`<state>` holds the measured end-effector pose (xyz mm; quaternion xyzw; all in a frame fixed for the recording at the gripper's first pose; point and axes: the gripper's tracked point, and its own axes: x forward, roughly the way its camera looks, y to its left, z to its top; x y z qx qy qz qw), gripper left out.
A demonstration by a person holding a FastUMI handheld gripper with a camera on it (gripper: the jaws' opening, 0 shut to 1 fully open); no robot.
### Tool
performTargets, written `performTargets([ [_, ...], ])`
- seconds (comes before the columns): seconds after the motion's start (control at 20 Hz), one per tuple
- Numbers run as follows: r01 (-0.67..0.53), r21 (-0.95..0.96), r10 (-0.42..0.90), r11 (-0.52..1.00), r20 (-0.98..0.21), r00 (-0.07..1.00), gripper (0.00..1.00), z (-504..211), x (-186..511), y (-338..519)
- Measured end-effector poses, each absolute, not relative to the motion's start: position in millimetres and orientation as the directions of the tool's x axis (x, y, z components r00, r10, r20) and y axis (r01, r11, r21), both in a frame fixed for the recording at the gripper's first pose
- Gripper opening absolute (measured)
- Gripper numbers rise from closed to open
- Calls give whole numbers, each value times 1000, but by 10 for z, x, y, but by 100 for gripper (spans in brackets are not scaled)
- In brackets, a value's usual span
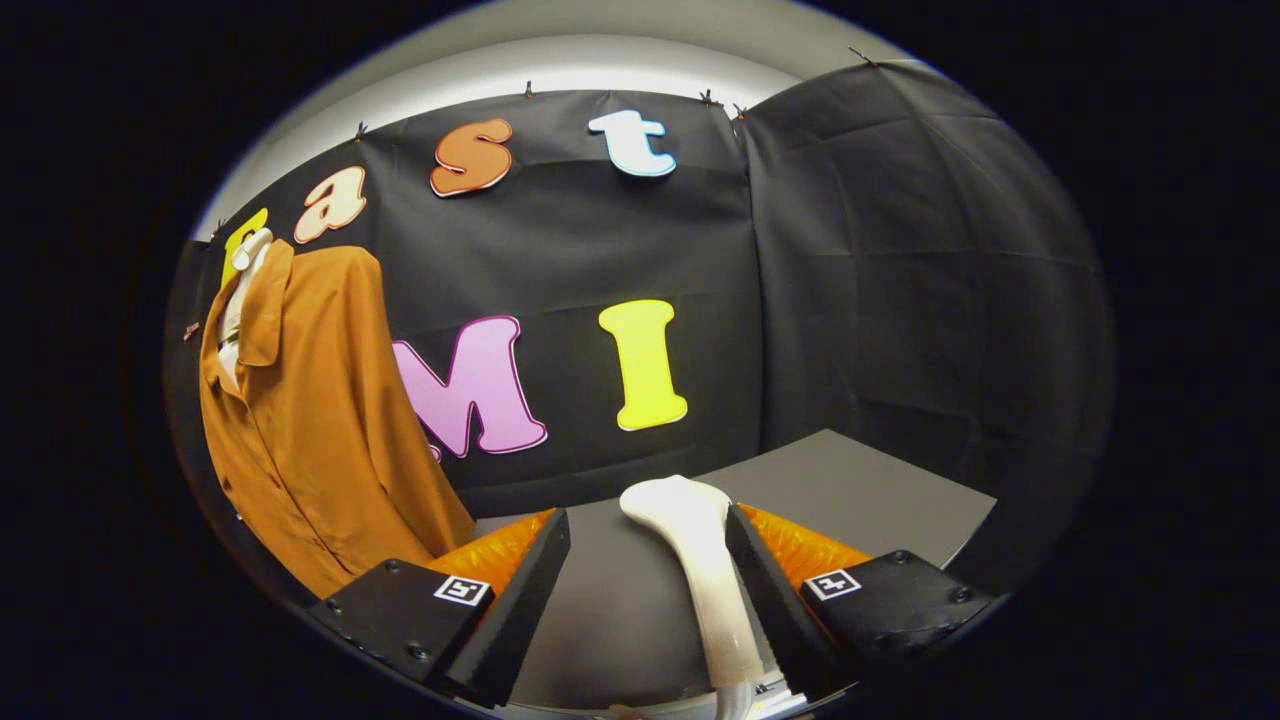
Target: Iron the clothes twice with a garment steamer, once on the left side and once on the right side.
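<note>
The garment steamer (700, 560) is a white handheld unit with a curved body. It lies on the grey tabletop (860, 490), between the two fingers and close against the inner face of the right finger. Its rounded head points away from the camera and reaches just past the fingertips; its lower end runs back toward the gripper body, where a pale cord or fitting is partly visible but too cramped to identify.

The gripper (648, 525) is spread wide. The left finger (530, 590) stands well apart from the steamer, with bare tabletop showing between them. The right finger (765, 590) is beside the steamer; whether it touches cannot be told. The steamer is not clamped.

The shirt (320, 420) is an orange-brown, collared, button-front garment. It hangs upright on a white mannequin form (240, 290) beyond and to the left of the left finger, near the far left end of the table. Its front faces toward the gripper at an angle, and the collar is open at the neck of the form.

Black cloth (900, 300) forms the booth wall behind the table and the shirt, meeting at a corner beyond the right finger.
</note>
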<state>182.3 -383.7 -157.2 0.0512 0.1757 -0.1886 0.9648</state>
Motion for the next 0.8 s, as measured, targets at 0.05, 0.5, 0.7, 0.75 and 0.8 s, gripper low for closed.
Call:
performTargets([
  [0.05,379,34,-337,925,-389,857,98,-1687,1867,-3914],
  [0.5,406,59,-294,912,-597,746,94,-2459,2042,-4244],
  [0.7,401,62,-255,914,-681,687,80,-2731,2034,-4217],
  [0.75,394,68,-244,916,-685,686,78,-2755,2020,-4172],
  [0.8,377,84,-219,923,-689,691,65,-2821,2063,-4175],
])
